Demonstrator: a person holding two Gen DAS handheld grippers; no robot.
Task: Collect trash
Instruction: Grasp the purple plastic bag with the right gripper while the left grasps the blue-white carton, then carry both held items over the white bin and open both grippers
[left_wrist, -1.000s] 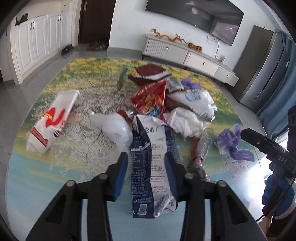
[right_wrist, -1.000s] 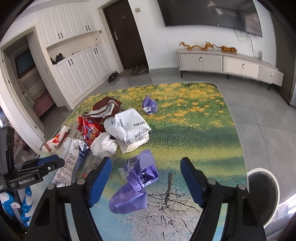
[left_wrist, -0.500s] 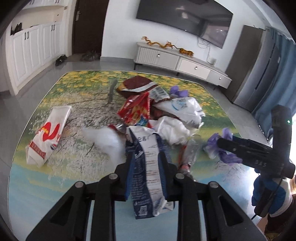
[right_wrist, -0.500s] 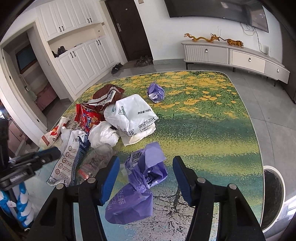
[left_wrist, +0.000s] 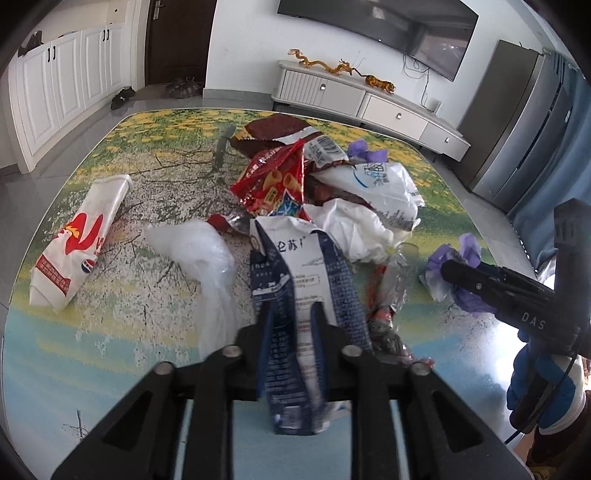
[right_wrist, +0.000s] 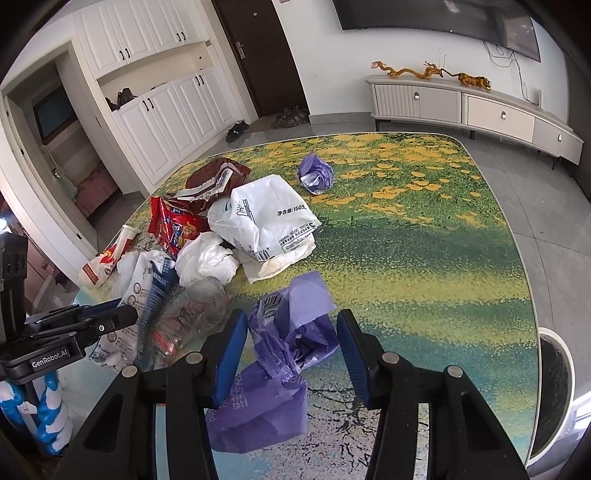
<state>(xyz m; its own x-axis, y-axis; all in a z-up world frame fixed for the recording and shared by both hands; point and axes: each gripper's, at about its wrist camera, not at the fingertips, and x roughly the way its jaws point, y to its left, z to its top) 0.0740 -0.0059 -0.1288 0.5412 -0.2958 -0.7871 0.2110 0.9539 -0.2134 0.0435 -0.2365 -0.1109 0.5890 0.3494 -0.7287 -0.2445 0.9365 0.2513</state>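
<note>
Left gripper: jaws narrowed from wide, closing onto the blue-and-white carton; pickup judged imminent.
Right gripper: jaws closing, half-wide, purple bag between, not yet pinched.
Table: holds both items.
Obstruction: clear wrapper touching carton; red snack bag behind.

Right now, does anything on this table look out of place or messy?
Yes. Empty wrappers and bags are heaped on the table: a red snack bag, a white plastic bag, a crumpled purple bag. One small purple wrapper lies apart from the heap.
</note>
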